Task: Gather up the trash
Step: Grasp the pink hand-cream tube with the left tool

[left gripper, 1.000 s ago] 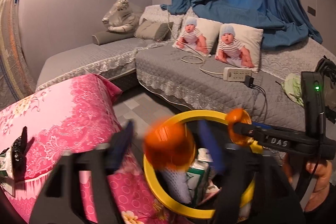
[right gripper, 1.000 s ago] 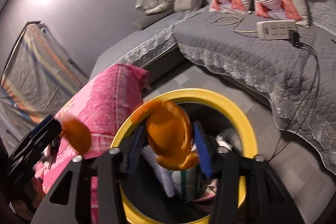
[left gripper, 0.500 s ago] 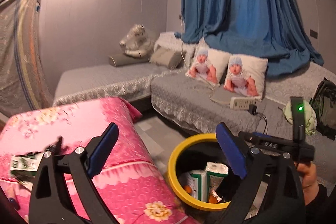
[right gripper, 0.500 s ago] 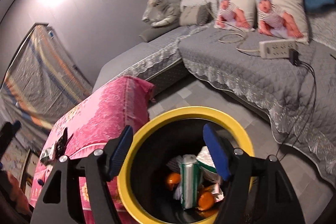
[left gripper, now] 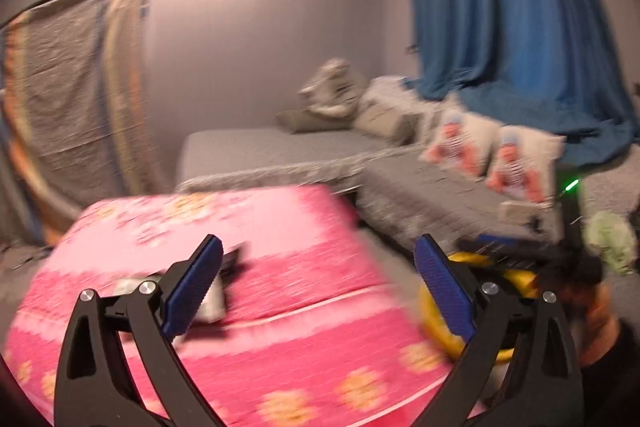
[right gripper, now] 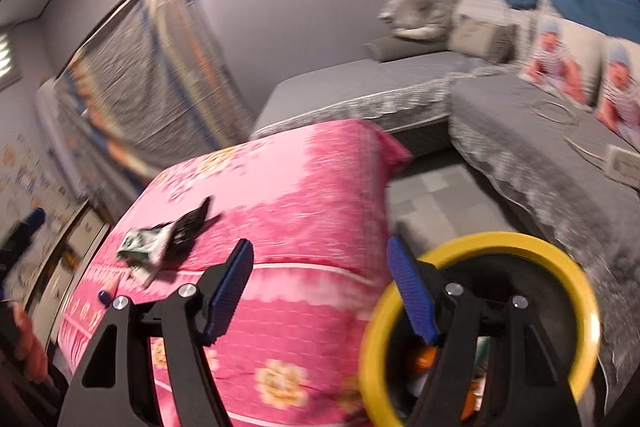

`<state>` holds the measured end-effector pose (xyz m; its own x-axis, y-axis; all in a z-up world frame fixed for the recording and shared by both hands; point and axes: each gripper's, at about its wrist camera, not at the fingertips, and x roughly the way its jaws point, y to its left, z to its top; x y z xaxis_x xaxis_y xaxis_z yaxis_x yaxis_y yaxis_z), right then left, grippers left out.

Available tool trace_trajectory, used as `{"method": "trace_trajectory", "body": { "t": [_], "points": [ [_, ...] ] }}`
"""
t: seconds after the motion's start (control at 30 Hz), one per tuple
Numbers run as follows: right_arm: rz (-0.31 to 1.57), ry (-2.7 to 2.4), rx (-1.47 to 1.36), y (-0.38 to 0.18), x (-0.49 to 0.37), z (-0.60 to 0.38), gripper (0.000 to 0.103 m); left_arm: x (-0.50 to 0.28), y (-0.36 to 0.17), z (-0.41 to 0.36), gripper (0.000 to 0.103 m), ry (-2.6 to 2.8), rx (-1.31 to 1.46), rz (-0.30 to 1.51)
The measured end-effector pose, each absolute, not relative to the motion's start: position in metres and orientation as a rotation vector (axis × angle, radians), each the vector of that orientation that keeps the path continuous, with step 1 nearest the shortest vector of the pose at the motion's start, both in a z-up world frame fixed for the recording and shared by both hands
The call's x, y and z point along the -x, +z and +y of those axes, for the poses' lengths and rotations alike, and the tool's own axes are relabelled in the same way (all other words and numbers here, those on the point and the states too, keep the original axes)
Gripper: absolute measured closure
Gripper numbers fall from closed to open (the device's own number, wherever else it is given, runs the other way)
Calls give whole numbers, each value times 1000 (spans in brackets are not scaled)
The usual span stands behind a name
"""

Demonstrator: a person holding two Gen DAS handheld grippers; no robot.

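— Two grippers, both spread with nothing between them. See the crumpled wrapper (right gripper: 146, 247) on the pink table (right gripper: 304, 195)?

— Yes, well left of the yellow bin (right gripper: 480, 247). It lies long-ways toward the far corner, just ahead of the left gripper (left gripper: 316, 279); the right gripper (right gripper: 320, 287) is farther.

Yellow-rimmed trash bin (right gripper: 552, 255), round, black inside, upright on the floor just beside the pink floral tabletop (right gripper: 304, 211). Inside it, partly hidden: orange peel pieces (right gripper: 425, 357) and a green-and-white carton, blurred. Crumpled green-and-white wrapper (right gripper: 144, 245) lies flat on the tabletop, touching a black wrapper (right gripper: 190, 225) that sticks up tilted at its far end. Small dark blue cap (right gripper: 104, 297) near the tabletop's left edge, apart from the wrappers.
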<state>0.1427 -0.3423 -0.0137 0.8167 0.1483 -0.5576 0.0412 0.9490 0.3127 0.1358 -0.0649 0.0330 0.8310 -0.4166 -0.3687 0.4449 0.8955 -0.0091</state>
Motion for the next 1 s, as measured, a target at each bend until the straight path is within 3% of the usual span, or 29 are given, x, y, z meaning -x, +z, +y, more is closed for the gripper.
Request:
{"method": "trace_trajectory", "body": {
  "t": [0.37,0.77,0.87,0.97,1.0],
  "points": [
    [683,258,-209,-19,-191,-246,37,-177,-58,123,11,23,-39,608],
    [681,357,-137,-14,-202,-205,37,-237,-115,140,21,74,50,831],
    [672,372,-136,-14,-201,-204,37,-243,-121,142,30,78,57,855],
    [673,394,-135,-15,-201,-202,37,-250,-127,145,48,67,85,891],
    [676,409,-134,-15,-201,-200,37,-252,-129,146,58,73,89,900]
  ]
}}
